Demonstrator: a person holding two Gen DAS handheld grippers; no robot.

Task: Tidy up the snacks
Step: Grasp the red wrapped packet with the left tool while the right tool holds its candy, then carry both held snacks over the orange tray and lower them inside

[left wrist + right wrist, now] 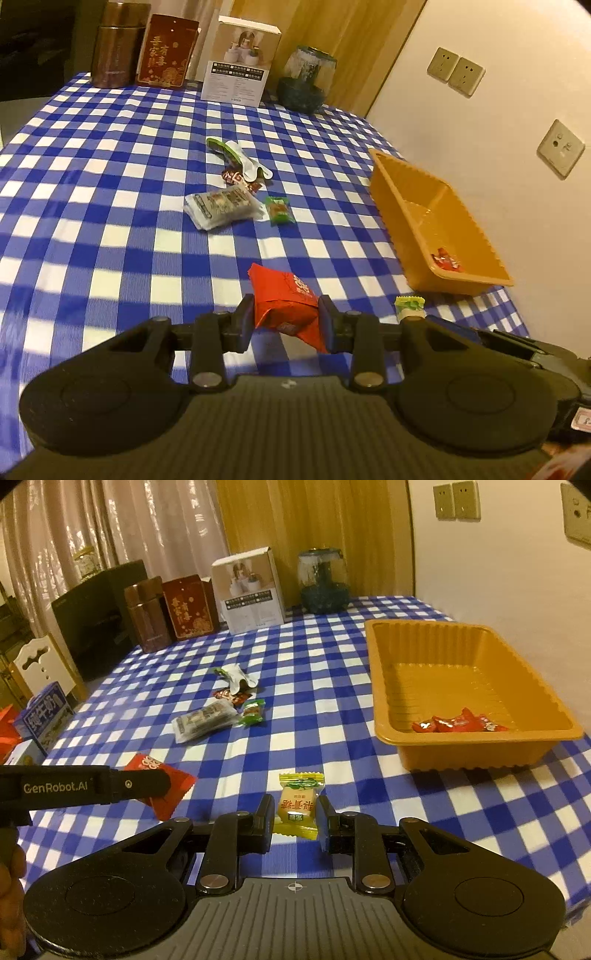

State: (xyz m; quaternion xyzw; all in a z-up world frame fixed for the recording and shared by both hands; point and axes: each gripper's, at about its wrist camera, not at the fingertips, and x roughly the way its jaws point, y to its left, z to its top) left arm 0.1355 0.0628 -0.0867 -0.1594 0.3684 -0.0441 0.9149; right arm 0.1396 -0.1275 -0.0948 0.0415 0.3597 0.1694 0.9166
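1. Across the whole scene spreads the counter (pixel 332 672), draped in a blue-and-white checked cloth that lies smooth and slightly glossy.
2. At the right side sits an orange plastic tray (pixel 384 686), rectangular, with ribbed, scalloped walls; a few shiny red-wrapped candies (pixel 458 723) lie in its near corner.
3. Along the far edge stand a white cardboard box (pixel 251 590), a dark red printed packet (pixel 188 605), a brown cylindrical canister (pixel 146 614) and a rounded glass jar (pixel 323 579) with a dark base.
4. Mid-counter lies a loose cluster: a clear crinkled flat pack (pixel 205 720), a small green wrapper (pixel 252 712) just beside it, and beyond them a white-and-green pouch (pixel 236 675) lying over small red sweets.
5. The left gripper (pixel 286 321) is clenched on a red foil packet (pixel 284 299), creased and pillow-shaped, held above the cloth between the black pads.
6. The right gripper (pixel 293 812) is clamped on a small square candy (pixel 297 805) in a yellow translucent wrapper with crimped ends, also held clear of the counter, near the tray's front.
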